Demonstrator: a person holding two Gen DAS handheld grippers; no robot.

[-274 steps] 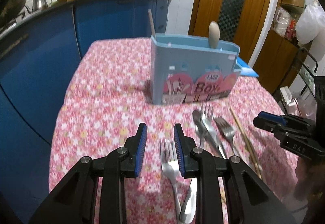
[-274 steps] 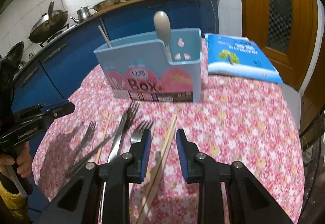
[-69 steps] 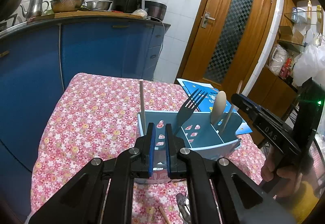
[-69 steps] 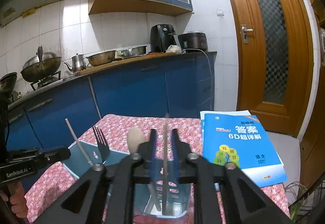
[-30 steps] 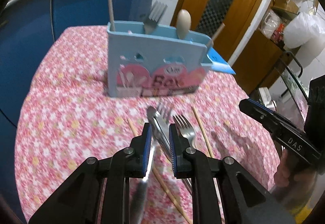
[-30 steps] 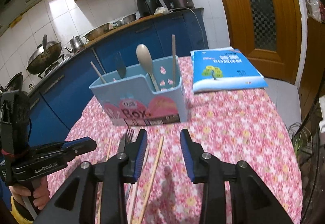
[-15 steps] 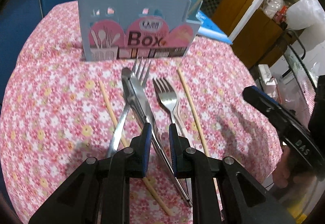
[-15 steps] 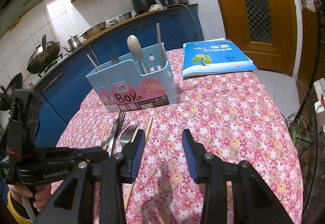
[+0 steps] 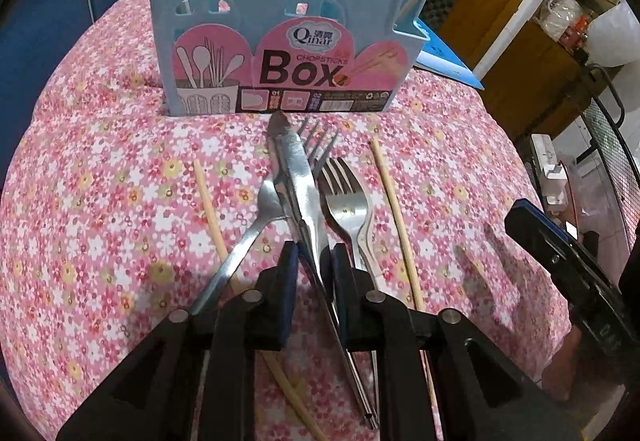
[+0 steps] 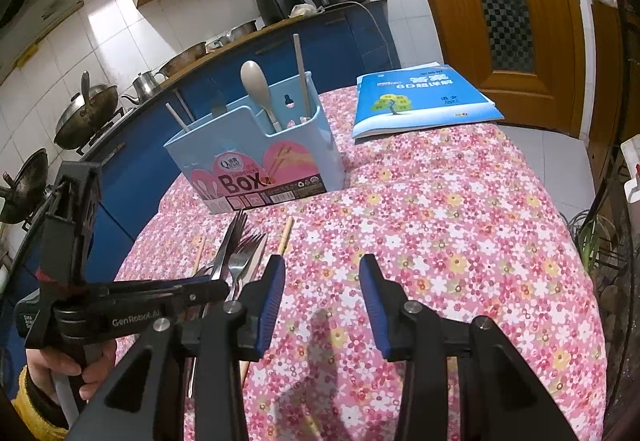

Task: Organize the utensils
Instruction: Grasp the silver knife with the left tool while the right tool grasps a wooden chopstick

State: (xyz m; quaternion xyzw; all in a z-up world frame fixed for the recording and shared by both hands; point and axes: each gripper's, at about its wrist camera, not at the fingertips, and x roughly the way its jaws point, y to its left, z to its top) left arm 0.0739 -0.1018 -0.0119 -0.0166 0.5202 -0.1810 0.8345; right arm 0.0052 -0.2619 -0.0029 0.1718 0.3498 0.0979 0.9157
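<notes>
While left gripper (image 9: 313, 261) straddles knife (image 9: 299, 177), jaws stand narrowly apart, pads either side of handle; pressing or not, cannot tell. Knife lies in front of box (image 9: 276, 41), tip nearly touching box front, long axis running from box straight back between fingers. Forks flank knife; chopsticks lie outside them. Right gripper (image 10: 322, 281) released, jaws just been widening, nothing between, hovering over bare cloth right of utensils. Judgement: left hand nearer; knife next.
</notes>
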